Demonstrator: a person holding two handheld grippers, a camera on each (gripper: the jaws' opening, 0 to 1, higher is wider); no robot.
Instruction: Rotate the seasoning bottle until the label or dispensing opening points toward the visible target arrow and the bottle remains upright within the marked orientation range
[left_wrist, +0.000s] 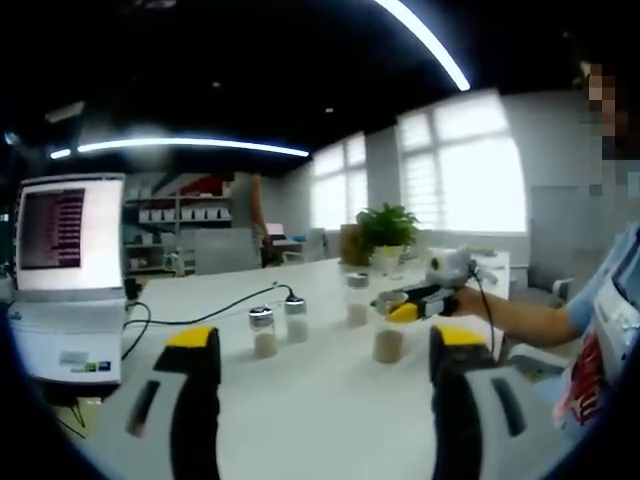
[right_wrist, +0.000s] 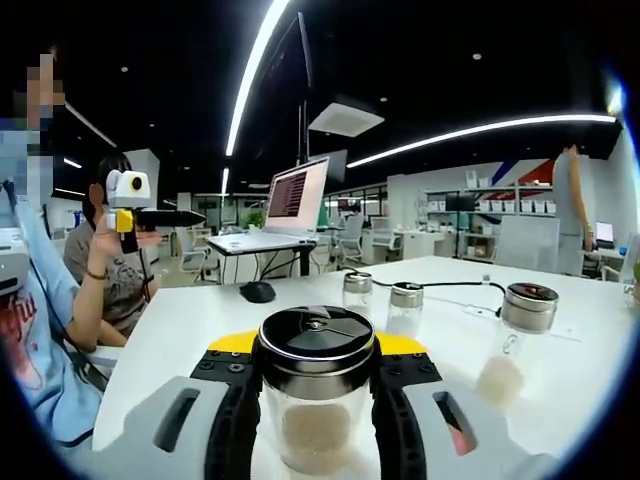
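Note:
A clear seasoning bottle (right_wrist: 317, 400) with a black and silver lid and pale powder inside stands upright between the jaws of my right gripper (right_wrist: 317, 345), which is shut on it. In the left gripper view the same bottle (left_wrist: 388, 343) sits on the white table (left_wrist: 320, 410), with the right gripper (left_wrist: 412, 304) reaching in from the right and closed around its top. My left gripper (left_wrist: 325, 350) is raised over the near table edge, its yellow-tipped jaws wide open with nothing between them. It appears as the left gripper (right_wrist: 150, 214) held up in a hand.
Three more bottles (left_wrist: 263, 332) (left_wrist: 296, 318) (left_wrist: 357, 298) stand in a loose row behind. A laptop (left_wrist: 68, 260) with a black cable sits on the left, a mouse (right_wrist: 258, 291) beside it, and a potted plant (left_wrist: 386, 232) at the far edge. A person in blue (left_wrist: 610, 320) is on the right.

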